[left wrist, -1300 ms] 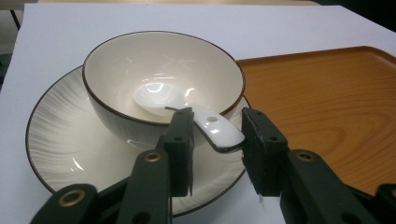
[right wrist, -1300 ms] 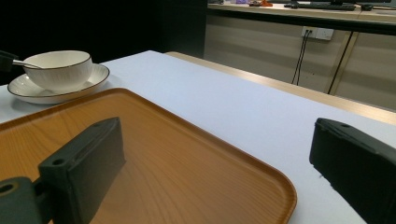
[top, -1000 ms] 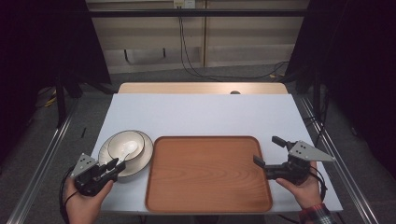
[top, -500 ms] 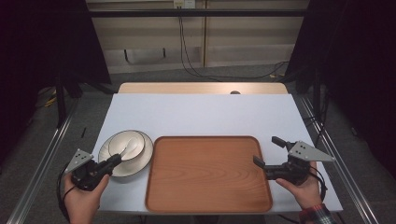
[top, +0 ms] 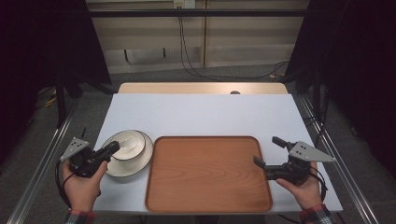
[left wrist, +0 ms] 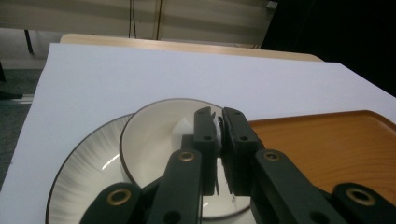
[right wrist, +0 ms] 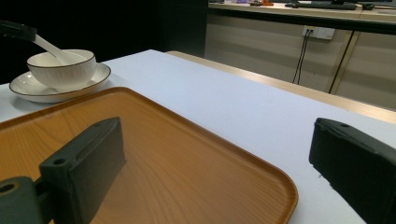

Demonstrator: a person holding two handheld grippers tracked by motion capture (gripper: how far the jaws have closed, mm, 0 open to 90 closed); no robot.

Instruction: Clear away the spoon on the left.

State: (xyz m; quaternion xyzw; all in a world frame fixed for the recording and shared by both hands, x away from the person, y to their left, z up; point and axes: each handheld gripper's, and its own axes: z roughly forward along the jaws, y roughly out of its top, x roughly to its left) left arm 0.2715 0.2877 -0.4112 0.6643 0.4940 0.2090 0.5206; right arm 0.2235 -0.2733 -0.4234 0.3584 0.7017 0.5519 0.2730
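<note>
The left gripper [top: 110, 150] reaches over the near-left rim of the small white ceramic bowl with a dark rim [top: 125, 145], held low in the person's left hand [top: 83, 184], which comes up from the desk's near edge. Its jaws are pressed together on the handle of a white spoon [right wrist: 52, 48], which slants up out of that bowl; in the left gripper view a sliver of white shows pinched between the black pads. The bowl sits on a round white plate with grey streaks [top: 140, 161], and the plate lies just left of the bowl's neighbour, a rectangular brown wooden tray [top: 208, 172]. The right gripper [top: 267, 155] rests far to the right of the bowl, beyond the tray's right edge, jaws spread wide with nothing between them, the right hand [top: 302, 189] behind it. Everything stands on a white desk [top: 201, 114] with a pale wooden strip along its far edge; past the bowl's side of the room, cables hang down a beige wall.
</note>
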